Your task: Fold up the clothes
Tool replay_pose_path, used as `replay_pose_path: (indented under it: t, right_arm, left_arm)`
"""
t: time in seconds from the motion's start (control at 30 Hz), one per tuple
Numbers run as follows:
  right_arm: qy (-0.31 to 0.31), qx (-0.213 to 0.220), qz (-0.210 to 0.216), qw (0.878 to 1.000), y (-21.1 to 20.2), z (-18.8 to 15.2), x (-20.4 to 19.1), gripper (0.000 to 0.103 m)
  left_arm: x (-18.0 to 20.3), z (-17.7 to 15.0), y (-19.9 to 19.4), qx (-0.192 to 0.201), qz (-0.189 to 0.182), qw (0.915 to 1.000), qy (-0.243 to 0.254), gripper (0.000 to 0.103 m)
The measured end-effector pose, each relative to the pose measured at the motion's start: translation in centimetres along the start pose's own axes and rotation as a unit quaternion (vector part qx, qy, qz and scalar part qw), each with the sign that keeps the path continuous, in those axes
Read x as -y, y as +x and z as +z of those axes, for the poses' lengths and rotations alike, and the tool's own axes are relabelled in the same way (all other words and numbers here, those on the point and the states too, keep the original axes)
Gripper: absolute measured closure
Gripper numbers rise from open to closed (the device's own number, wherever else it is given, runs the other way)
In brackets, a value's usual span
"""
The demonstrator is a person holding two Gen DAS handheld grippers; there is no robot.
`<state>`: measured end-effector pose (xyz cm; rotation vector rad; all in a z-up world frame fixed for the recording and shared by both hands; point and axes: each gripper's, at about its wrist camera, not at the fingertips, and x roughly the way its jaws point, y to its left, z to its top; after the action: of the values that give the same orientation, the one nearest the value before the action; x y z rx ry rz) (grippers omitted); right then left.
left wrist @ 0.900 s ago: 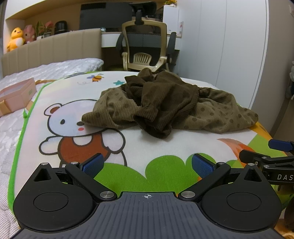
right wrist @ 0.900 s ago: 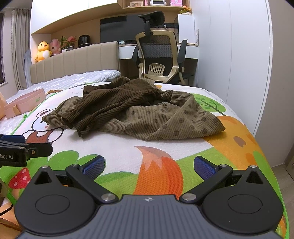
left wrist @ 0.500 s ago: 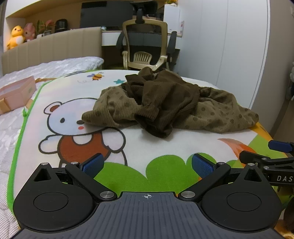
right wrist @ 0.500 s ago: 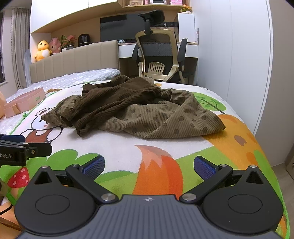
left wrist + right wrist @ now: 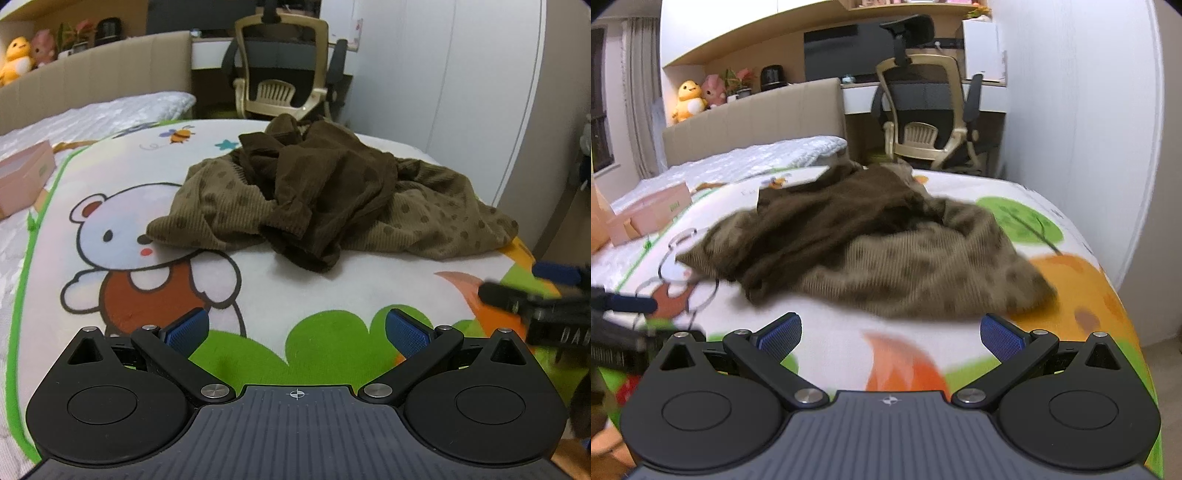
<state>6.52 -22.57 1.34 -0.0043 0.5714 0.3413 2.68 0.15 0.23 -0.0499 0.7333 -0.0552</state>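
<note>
A crumpled brown garment [image 5: 325, 206] lies in a heap on the cartoon play mat [image 5: 258, 291], part dark ribbed cloth, part lighter brown with dots. It also shows in the right wrist view [image 5: 871, 243], blurred. My left gripper [image 5: 297, 330] is open and empty, hovering over the mat short of the heap. My right gripper [image 5: 892, 334] is open and empty, close to the heap's near edge. The right gripper's side shows at the right of the left wrist view [image 5: 535, 302].
The mat covers a bed with a beige headboard [image 5: 753, 122]. A pink box [image 5: 22, 177] lies on the bed at the left. An office chair [image 5: 931, 114] stands behind the bed. A white wardrobe wall [image 5: 1078, 110] runs along the right.
Both grippers have moved forward toward the heap; the right wrist view is now blurred with motion. The garment has not moved.
</note>
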Motion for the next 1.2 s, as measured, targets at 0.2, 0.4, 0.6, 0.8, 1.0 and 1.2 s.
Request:
replay_pose_path:
  t: [0.2, 0.4, 0.6, 0.8, 1.0, 1.2]
  right_arm:
    - [0.08, -0.063, 0.071, 0.992, 5.9, 3.7, 3.1, 0.0]
    - [0.186, -0.085, 0.116, 0.972, 9.1, 2.5, 6.3, 0.0]
    - [0.167, -0.103, 0.137, 0.971, 9.2, 2.9, 6.6, 0.0]
    - [-0.004, -0.008, 0.045, 0.999, 7.9, 7.2, 5.1, 0.0]
    - [-0.041, -0.056, 0.002, 0.998, 15.0, 9.7, 6.0, 0.027]
    - [-0.039, -0.082, 0.005, 0.996, 18.7, 8.9, 6.0, 0.056]
  left_arm:
    - [-0.5, 3.1, 1.0, 0.015, -0.006, 0.9992, 0.036, 0.0]
    - [-4.7, 8.9, 2.5, 0.051, -0.018, 0.9982, 0.025, 0.0]
    - [-9.6, 13.0, 8.9, 0.011, -0.016, 0.9996, -0.019, 0.0]
    - [-11.2, 12.9, 13.0, -0.036, -0.038, 0.9984, -0.02, 0.0]
    - [-12.0, 12.3, 14.4, -0.061, -0.053, 0.9962, -0.033, 0.0]
    - [-11.5, 11.8, 14.6, -0.061, -0.062, 0.995, -0.048, 0.008]
